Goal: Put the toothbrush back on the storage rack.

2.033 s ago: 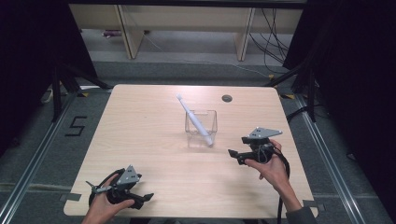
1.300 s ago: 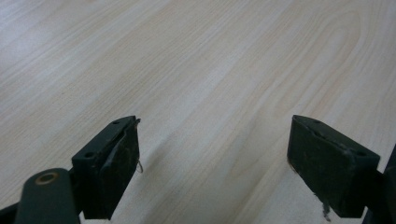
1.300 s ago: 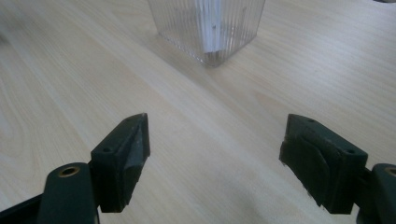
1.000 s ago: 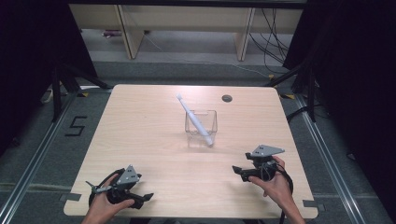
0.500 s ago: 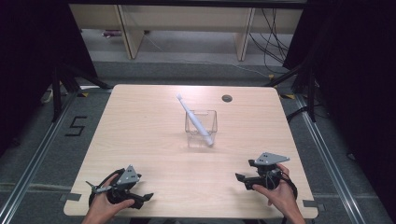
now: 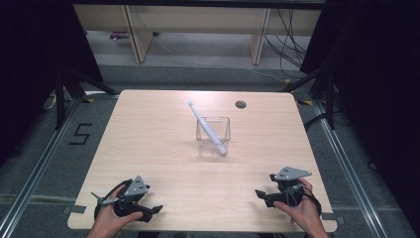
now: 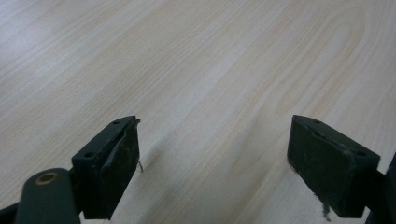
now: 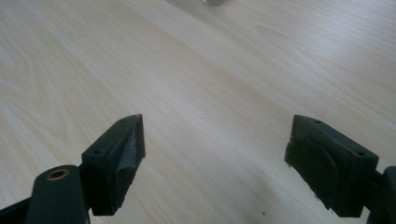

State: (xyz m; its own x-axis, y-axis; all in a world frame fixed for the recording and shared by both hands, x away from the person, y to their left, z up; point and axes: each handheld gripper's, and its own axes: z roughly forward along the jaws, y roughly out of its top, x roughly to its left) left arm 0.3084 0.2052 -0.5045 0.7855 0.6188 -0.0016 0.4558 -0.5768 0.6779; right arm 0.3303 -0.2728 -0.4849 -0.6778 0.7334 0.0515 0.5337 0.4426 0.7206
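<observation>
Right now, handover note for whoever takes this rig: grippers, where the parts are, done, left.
Left gripper: open, holding nothing, at the table's near left edge.
Right gripper: open, holding nothing, at the near right edge.
White tube: leaning tilted in the clear container at mid-table, upper end sticking out over the far-left rim.
Done: tube appears placed in the container; both grippers are apart from it.
Left: probably nothing but parking the grippers; check that the tube sits stably.
</observation>
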